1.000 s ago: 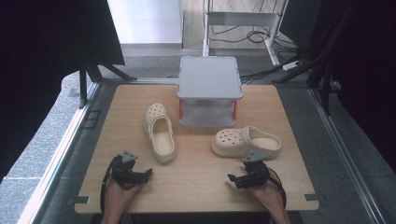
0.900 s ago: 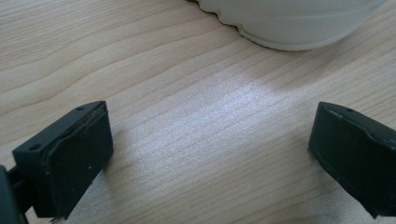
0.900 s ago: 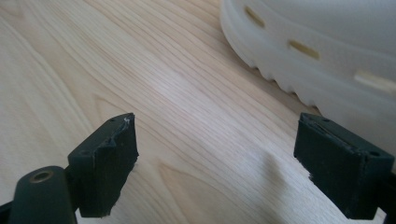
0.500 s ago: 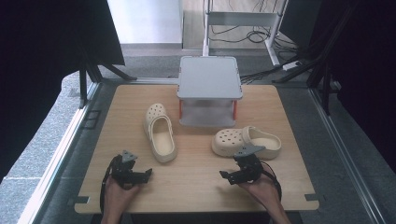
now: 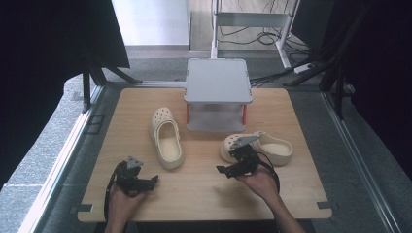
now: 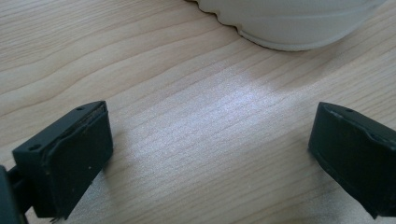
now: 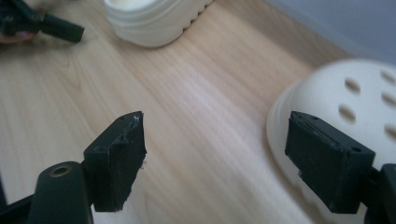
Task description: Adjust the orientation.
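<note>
Cream foam is what you are closing in on: the right clog [image 5: 260,148] lies on its sole near the right edge of the tabletop [image 5: 204,189], toe pointing toward the middle, just in front of the grey two-level stand [image 5: 217,92]. Your right claw [image 5: 232,170] has come forward from the near edge since a second ago and now sits at the clog's toe; its jaws have just been narrowing but remain apart, with nothing pinched between them, and the right gripper view puts the perforated toe [image 7: 345,107] beside one pad rather than inside the gap. That reads as an approach to a grasp not yet made. Your left claw [image 5: 145,182] has kept its place by the near edge, jaws spread wide over bare wood, the heel of the left clog [image 5: 166,137] just ahead of it. Open room lies along the near edge and between the two clogs; the stand's legs crowd the far side of the right clog.
</note>
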`<state>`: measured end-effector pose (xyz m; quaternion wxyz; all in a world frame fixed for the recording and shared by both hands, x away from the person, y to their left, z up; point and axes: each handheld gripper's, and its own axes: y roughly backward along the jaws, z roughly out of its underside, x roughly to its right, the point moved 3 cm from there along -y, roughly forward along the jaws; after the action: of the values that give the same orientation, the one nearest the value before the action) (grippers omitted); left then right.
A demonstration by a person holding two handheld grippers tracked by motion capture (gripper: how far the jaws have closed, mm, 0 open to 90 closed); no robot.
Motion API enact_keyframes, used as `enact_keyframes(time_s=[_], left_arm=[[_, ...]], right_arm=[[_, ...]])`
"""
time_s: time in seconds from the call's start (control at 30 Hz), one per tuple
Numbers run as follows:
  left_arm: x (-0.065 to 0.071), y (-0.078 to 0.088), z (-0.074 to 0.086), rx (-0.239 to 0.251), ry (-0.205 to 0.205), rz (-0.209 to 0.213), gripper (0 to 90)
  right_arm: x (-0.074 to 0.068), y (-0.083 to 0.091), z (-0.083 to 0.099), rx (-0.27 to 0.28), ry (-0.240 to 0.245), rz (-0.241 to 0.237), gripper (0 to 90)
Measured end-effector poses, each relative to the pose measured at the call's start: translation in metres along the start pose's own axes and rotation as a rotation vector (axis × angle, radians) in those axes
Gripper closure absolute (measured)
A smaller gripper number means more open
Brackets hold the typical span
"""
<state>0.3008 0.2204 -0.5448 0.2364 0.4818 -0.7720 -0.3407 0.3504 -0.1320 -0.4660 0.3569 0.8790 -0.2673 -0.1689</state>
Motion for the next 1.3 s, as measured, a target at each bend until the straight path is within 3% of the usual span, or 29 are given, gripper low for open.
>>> enact_keyframes(time_s=[0.1, 0.23, 0.9, 1.3], left_arm=[[0.000, 0.000, 0.000, -0.002, -0.005, -0.001, 0.0], [0.000, 0.000, 0.000, -0.001, -0.004, -0.001, 0.0], [0.000, 0.000, 0.000, 0.000, -0.006, 0.003, 0.0], [0.000, 0.000, 0.000, 0.000, -0.010, 0.008, 0.0]], right_arm=[[0.001, -0.007, -0.014, 0.010, 0.001, -0.002, 20.2], [0.002, -0.018, -0.032, 0.031, -0.012, -0.041, 19.7], [-0.002, -0.084, -0.104, -0.002, 0.004, -0.051, 30.6], [-0.006, -0.128, -0.135, -0.016, 0.012, 0.008, 31.8]])
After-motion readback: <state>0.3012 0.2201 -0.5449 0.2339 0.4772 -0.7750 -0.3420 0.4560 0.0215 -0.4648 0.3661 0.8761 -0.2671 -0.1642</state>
